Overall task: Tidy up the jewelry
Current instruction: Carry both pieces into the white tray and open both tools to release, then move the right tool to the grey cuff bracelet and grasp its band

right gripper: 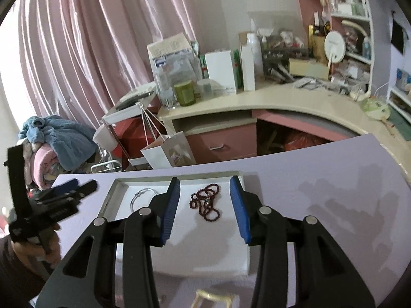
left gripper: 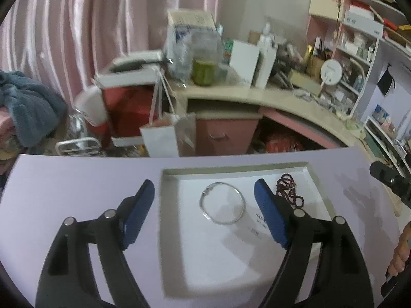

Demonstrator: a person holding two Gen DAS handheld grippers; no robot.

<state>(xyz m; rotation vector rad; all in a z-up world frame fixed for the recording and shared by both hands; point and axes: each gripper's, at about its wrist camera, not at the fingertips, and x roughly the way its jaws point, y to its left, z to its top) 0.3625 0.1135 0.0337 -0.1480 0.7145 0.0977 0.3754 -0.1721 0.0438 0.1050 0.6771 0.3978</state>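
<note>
Jewelry lies in a shallow white tray (left gripper: 169, 231) on the lilac worktop (left gripper: 77, 179): a silver bangle (left gripper: 222, 203) mid-tray, a dark bead string (right gripper: 206, 201) near the right wall. Left gripper (left gripper: 204, 195) spread wide and right gripper (right gripper: 204, 192) half-spread, both empty, above it. Bare worktop flanks the tray.

A lived-in bedroom at home: pink curtains (right gripper: 77, 51) cover the window, and a curved desk (right gripper: 282, 100) with a pink drawer (right gripper: 221, 145) is crowded with boxes, bottles and a jar (right gripper: 184, 93). Shelves (right gripper: 352, 25) hold small clutter, and blankets (right gripper: 56, 138) are heaped at the left.
</note>
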